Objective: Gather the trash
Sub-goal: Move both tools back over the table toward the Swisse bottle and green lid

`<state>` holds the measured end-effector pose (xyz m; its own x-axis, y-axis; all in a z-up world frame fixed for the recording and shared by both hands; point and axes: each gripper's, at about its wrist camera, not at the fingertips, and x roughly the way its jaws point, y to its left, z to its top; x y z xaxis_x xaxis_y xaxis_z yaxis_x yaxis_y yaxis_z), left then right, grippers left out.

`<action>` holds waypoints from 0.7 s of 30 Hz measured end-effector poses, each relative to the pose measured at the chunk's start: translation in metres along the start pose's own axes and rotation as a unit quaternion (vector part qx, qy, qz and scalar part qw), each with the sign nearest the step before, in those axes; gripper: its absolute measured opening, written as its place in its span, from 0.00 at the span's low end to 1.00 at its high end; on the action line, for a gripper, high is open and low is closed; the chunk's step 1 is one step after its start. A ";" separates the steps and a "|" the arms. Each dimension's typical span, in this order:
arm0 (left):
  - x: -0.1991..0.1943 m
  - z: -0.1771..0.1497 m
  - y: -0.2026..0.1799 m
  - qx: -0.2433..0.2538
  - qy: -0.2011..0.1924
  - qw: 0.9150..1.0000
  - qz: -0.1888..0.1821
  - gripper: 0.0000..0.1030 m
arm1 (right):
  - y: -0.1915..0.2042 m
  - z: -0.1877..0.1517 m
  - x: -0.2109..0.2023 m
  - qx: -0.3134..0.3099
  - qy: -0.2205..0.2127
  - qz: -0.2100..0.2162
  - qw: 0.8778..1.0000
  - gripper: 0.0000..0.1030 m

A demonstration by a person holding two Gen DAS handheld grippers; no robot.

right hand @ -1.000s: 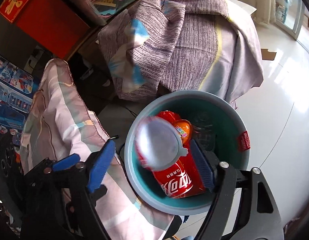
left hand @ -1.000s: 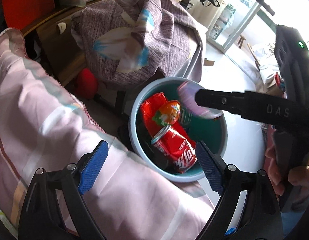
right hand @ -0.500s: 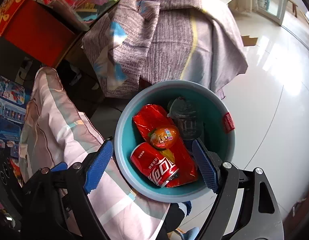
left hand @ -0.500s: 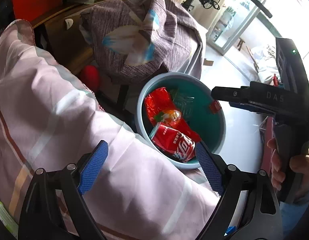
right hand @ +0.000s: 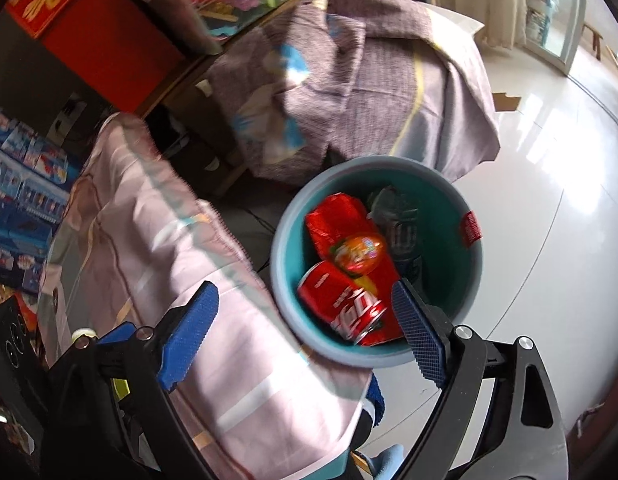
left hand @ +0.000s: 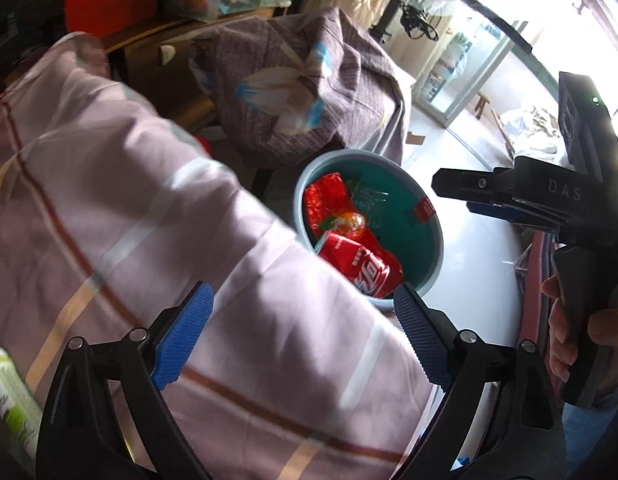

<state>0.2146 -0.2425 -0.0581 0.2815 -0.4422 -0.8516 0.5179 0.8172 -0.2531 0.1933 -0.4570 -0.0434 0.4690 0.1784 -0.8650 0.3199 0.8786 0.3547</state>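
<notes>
My bin (right hand: 283, 280) holds a can (right hand: 341, 300) at 6 o'clock, wrapper (right hand: 337, 216), orange ball (right hand: 359, 252); left gripper (left hand: 305, 336) and right gripper (right hand: 305, 336) both released, right just widened, empty.

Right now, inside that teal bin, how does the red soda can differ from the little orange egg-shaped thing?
The red soda can is a long cylinder lying on its side, while the orange egg-shaped thing is short and rounded. The can is plainly larger than the egg. The can is red with white lettering; the egg is orange with a mixed print. The can lies nearer the bin's rim on the cloth side, the egg toward the middle. Both rest on a red wrapper inside the bin.
</notes>
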 end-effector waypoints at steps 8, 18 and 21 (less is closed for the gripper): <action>-0.039 -0.031 0.037 -0.036 -0.022 0.999 0.011 0.91 | 0.046 -0.023 -0.002 -0.038 0.014 0.004 0.999 0.82; -0.087 -0.066 0.083 -0.079 -0.065 0.994 0.037 0.95 | 0.106 -0.054 0.008 -0.092 0.039 0.007 0.995 0.82; -0.100 -0.078 0.100 -0.090 -0.073 0.992 0.052 0.96 | 0.122 -0.063 0.012 -0.104 0.047 0.012 0.993 0.82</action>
<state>0.1756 -0.0882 -0.0340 0.4464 -0.3893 -0.8057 0.3311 0.9084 -0.2555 0.1859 -0.3200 -0.0331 0.3915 0.2322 -0.8904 0.1273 0.9447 0.3023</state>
